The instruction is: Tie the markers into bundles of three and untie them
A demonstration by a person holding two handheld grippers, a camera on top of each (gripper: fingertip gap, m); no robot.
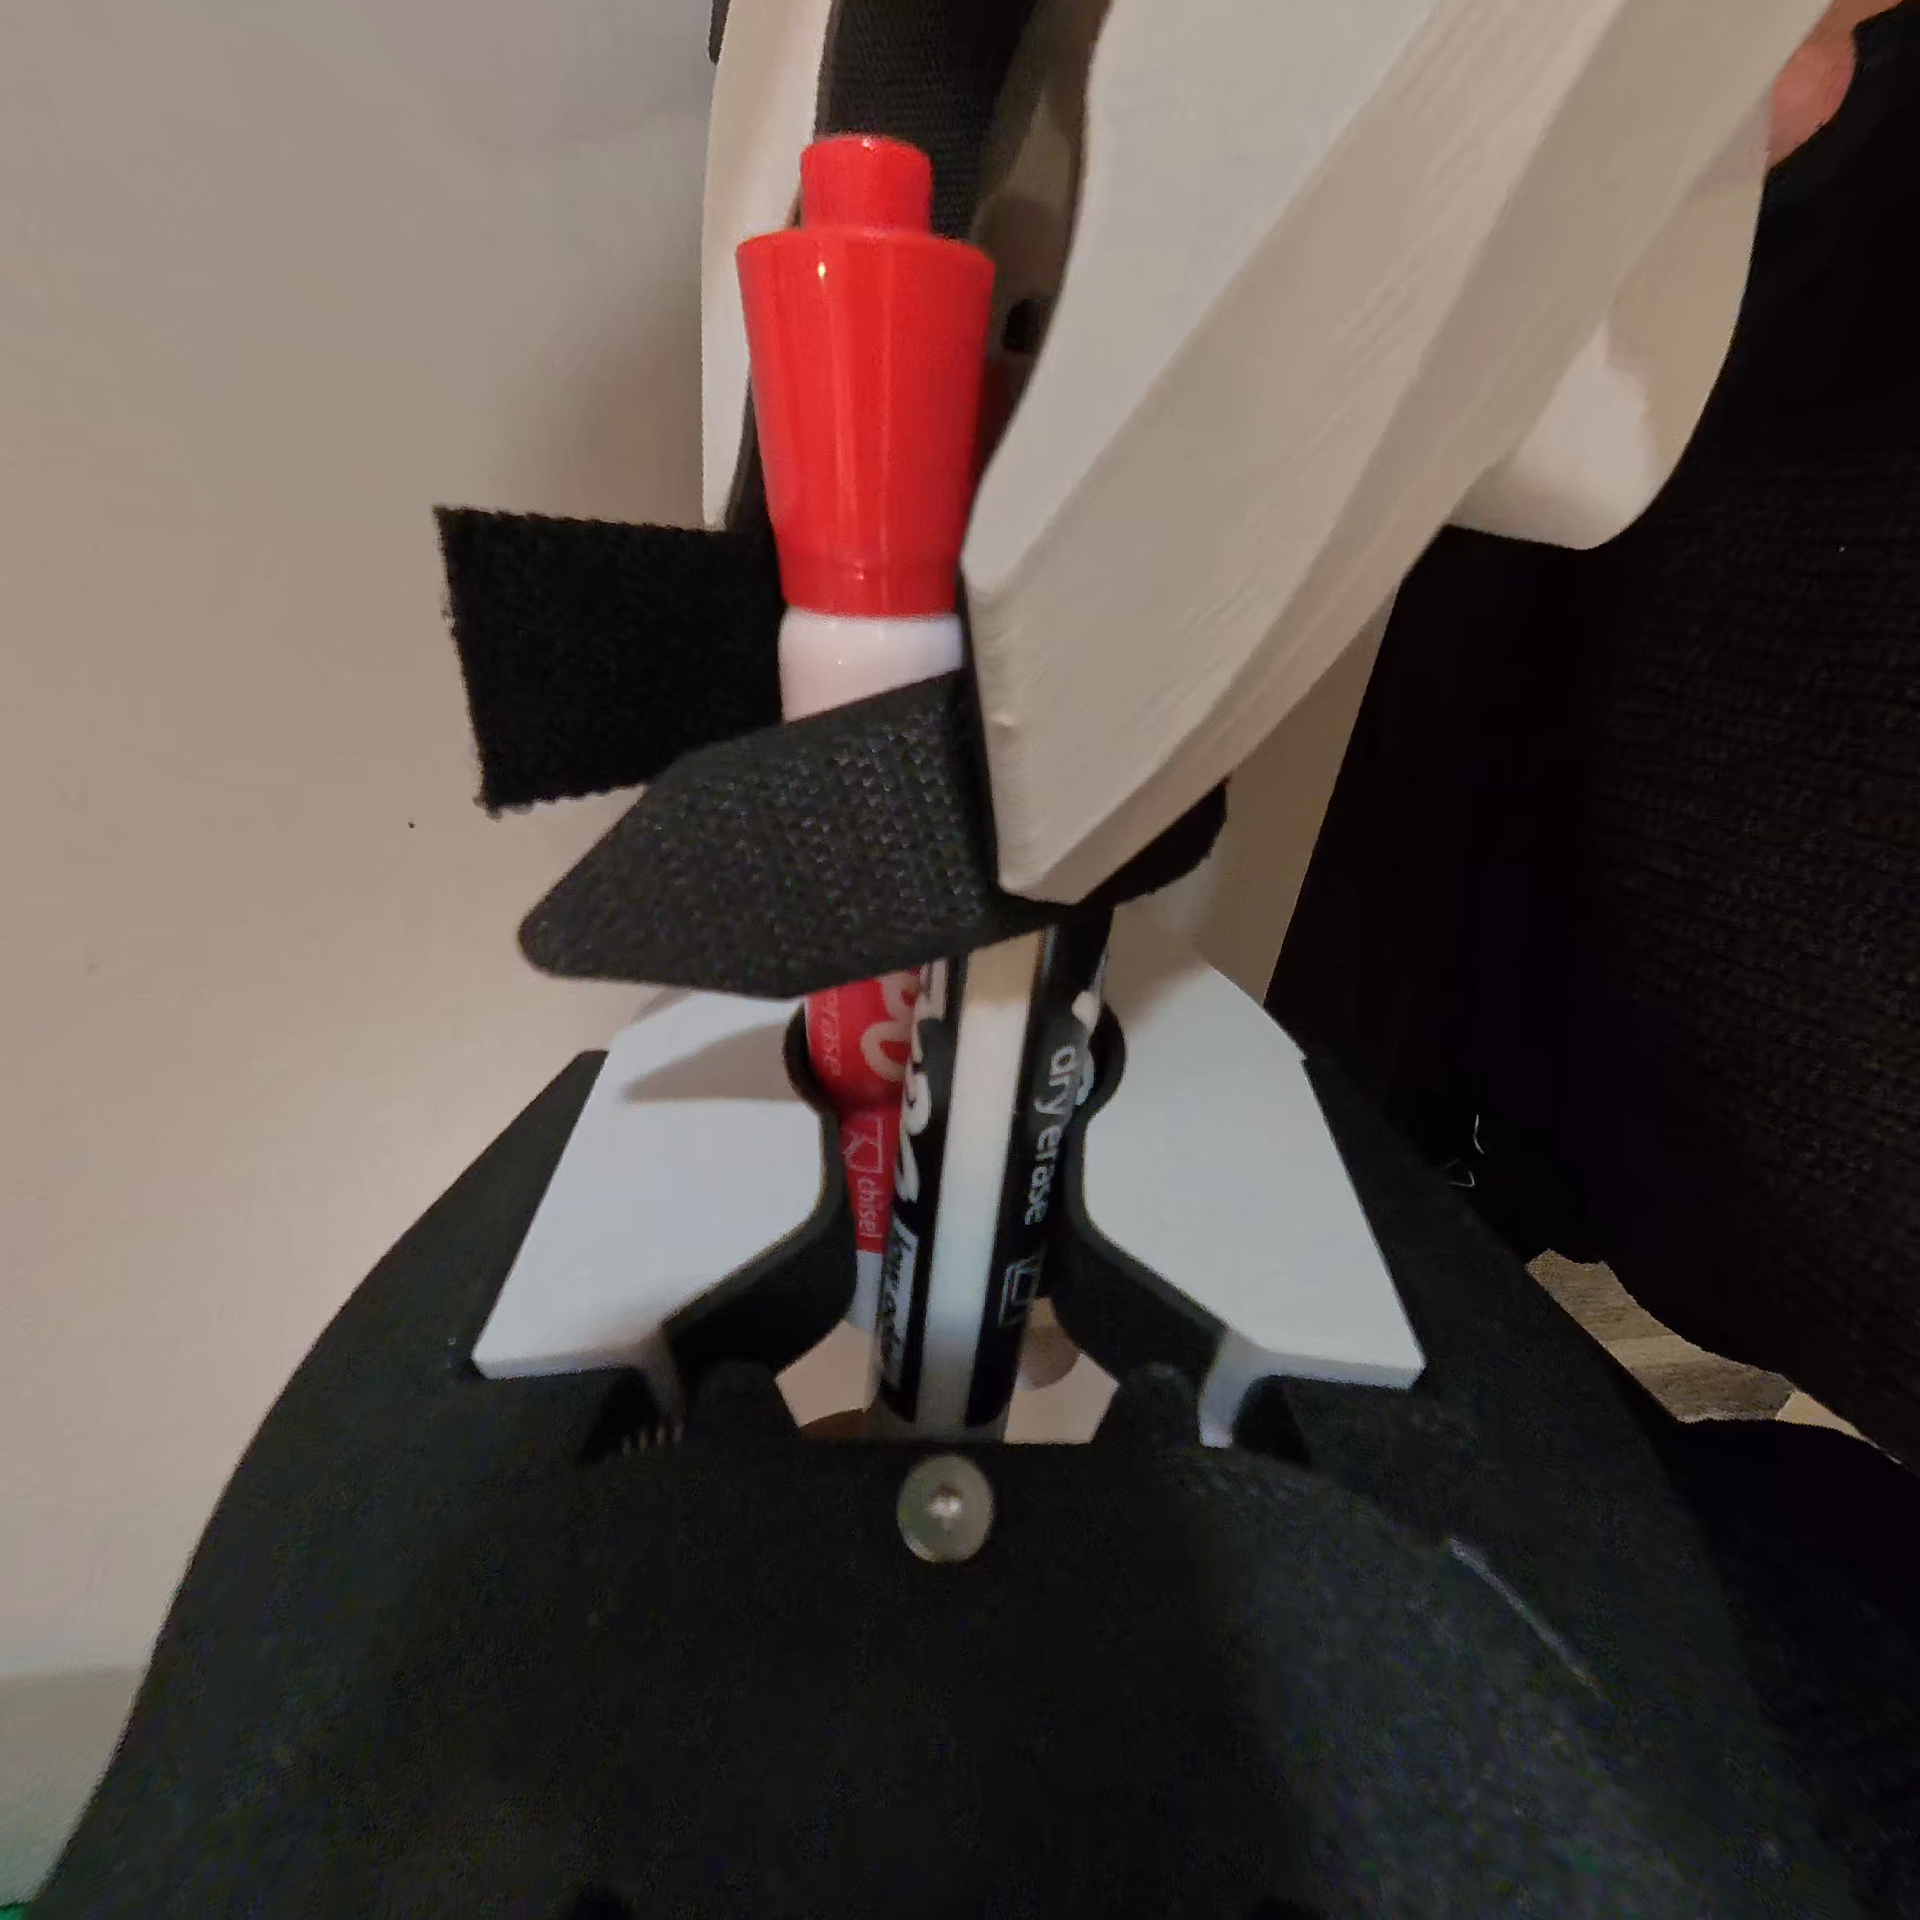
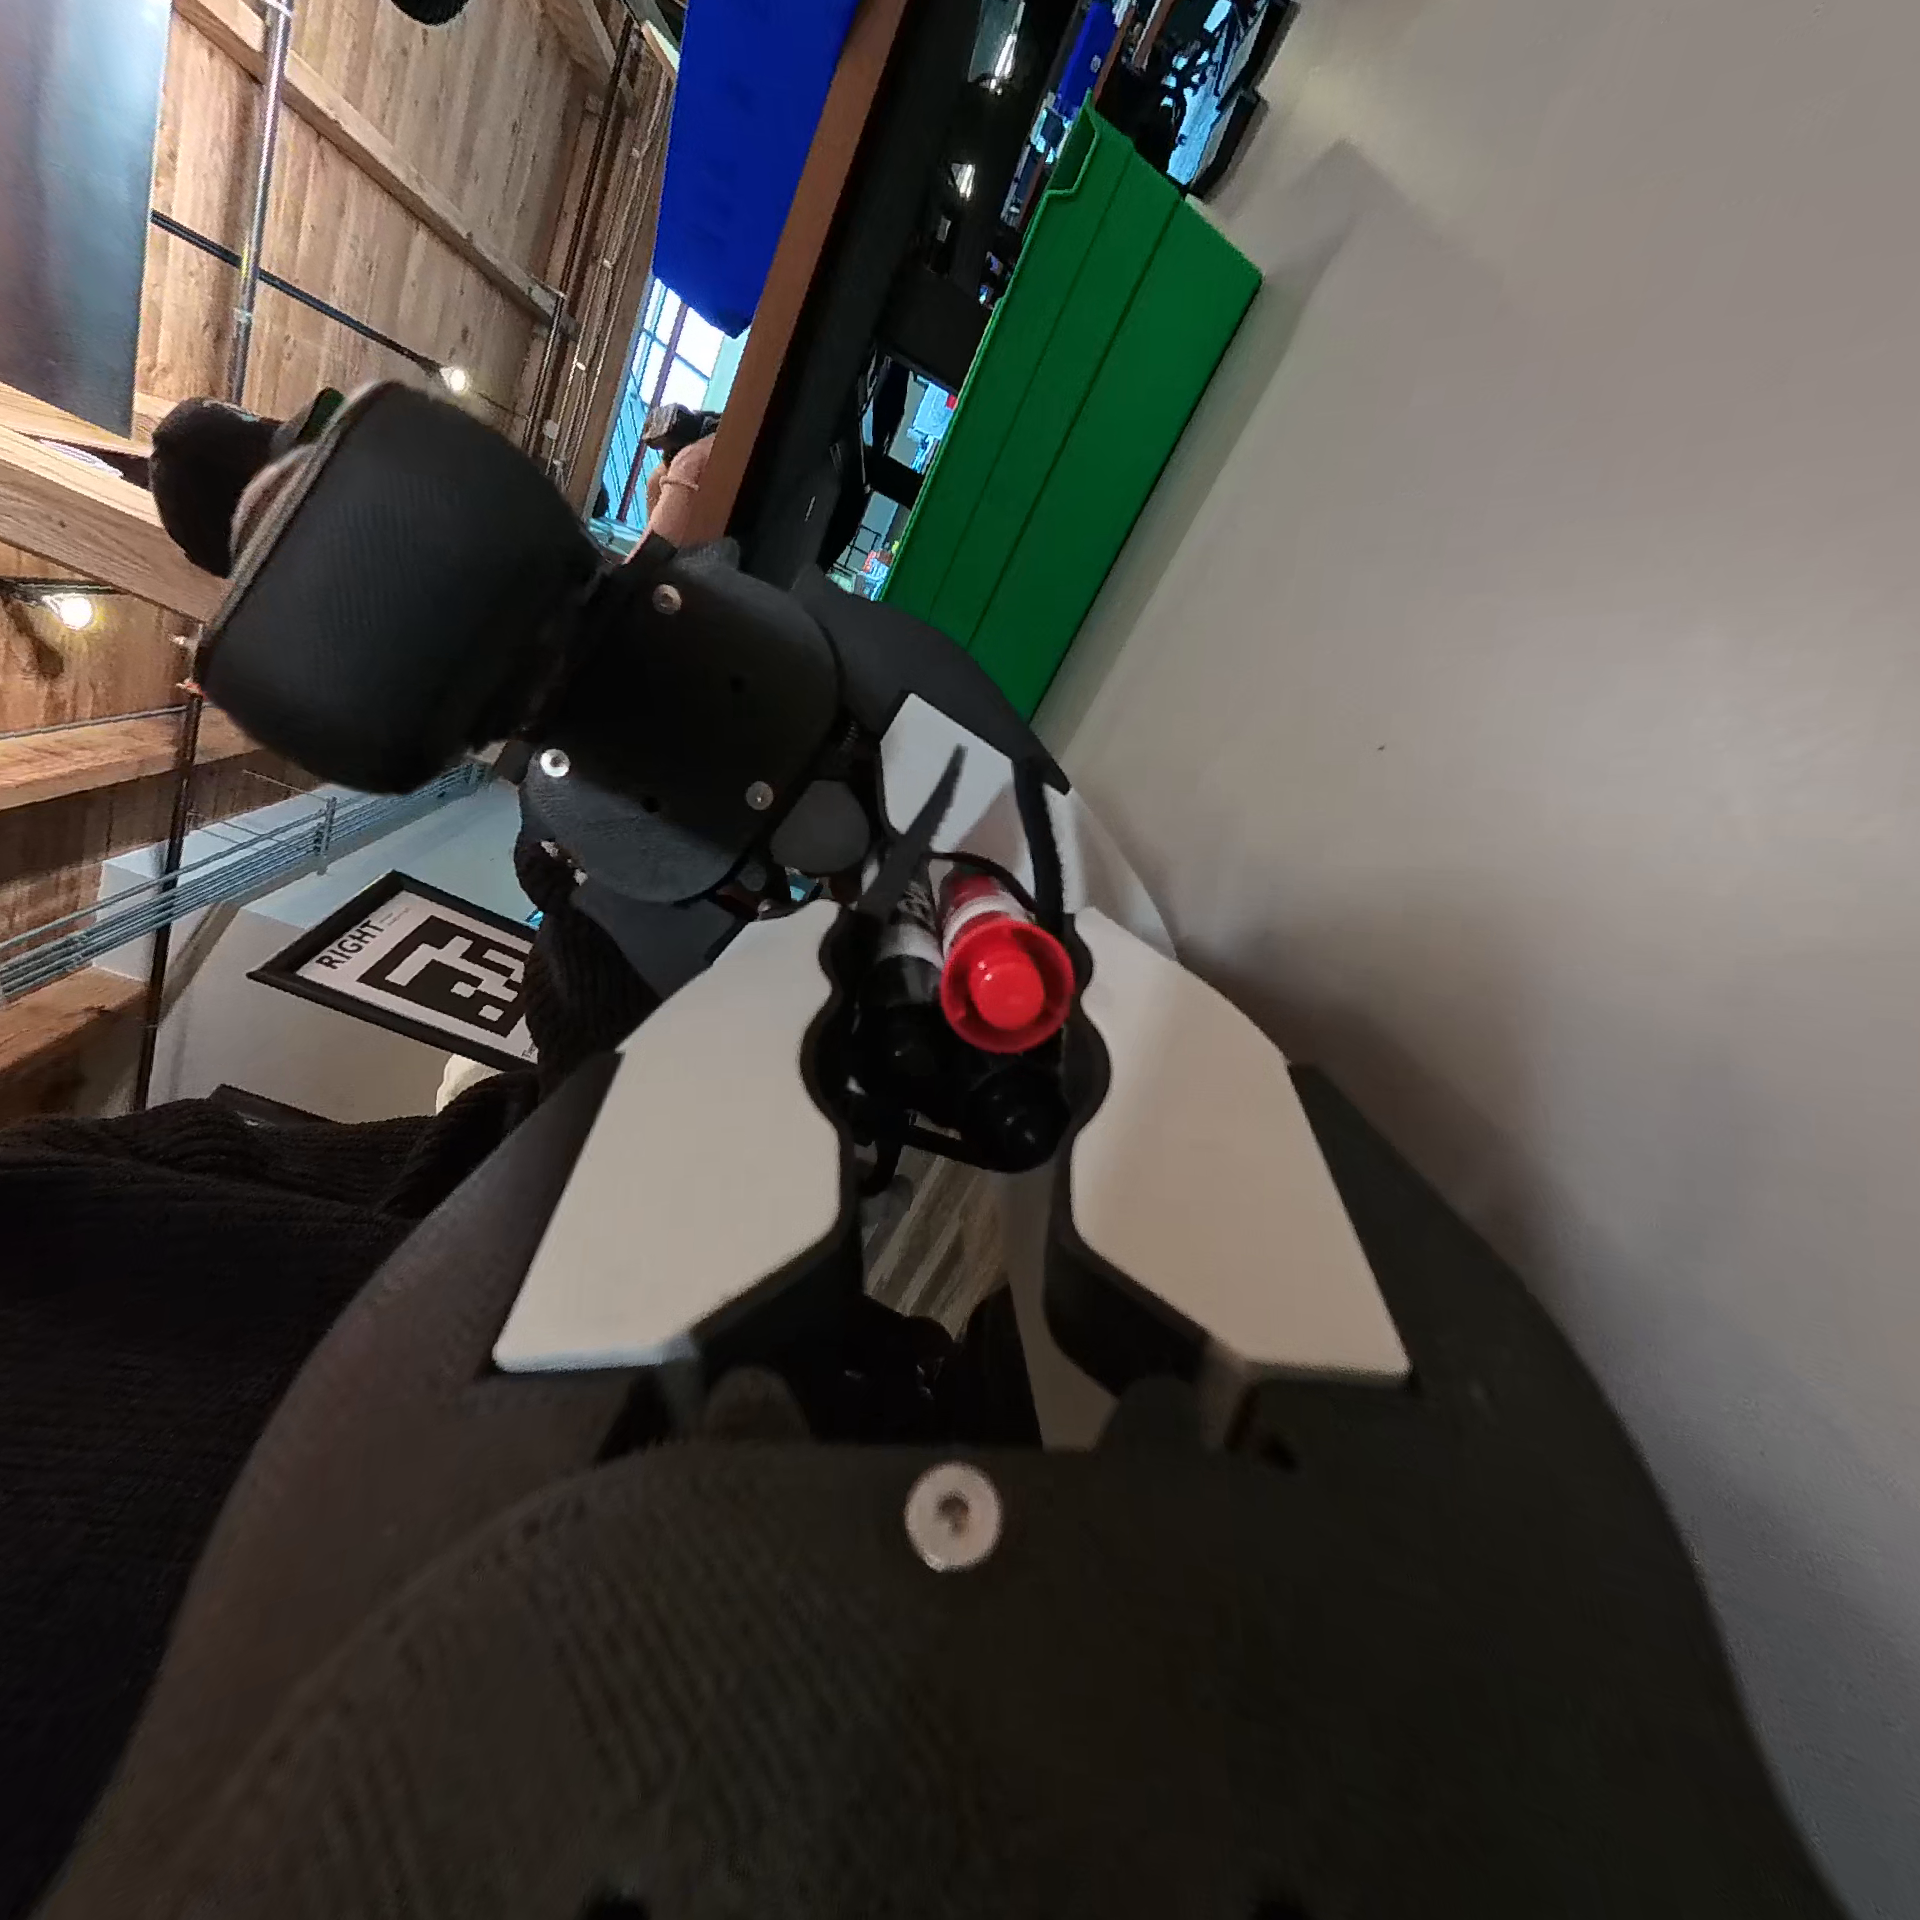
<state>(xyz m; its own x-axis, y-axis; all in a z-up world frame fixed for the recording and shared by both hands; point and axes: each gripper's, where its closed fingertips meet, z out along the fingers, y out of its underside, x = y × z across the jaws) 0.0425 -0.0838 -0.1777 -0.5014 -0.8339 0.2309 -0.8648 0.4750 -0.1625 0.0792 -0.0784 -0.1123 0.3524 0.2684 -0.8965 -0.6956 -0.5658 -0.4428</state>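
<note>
holding the marker bundle (image 1: 940, 1174) between us, we have the left gripper (image 1: 951, 1081) with its jaws clamped on the barrels, the red-capped marker (image 1: 868, 416) pointing away from that camera. just beyond those jaws a black hook-and-loop strap (image 1: 790, 862) wraps the bundle, one flap standing out to the side of the red cap, another folded across the front. the right gripper (image 2: 961, 1023) reaches in from the bundle's far end; its white fingers (image 1: 1195, 582) press against the strap beside the red cap. in the right wrist view we look straight at the cap ends, the red one beside at least one black marker (image 2: 909, 971), sitting between the right jaws, which are nearly together around the bundle and strap; whether they truly pinch the strap we cannot tell. the bundle is held in the air, off the pale table (image 2: 1558, 727), with a green bin (image 2: 1070, 416) well beyond it. we judge the strap is mid-wrap or mid-peel. the risk is that a pull on the loose flap drags the markers along their length out of the left jaws, or twists them apart so one slips and drops onto the table; the hook side could also snag on itself.
</note>
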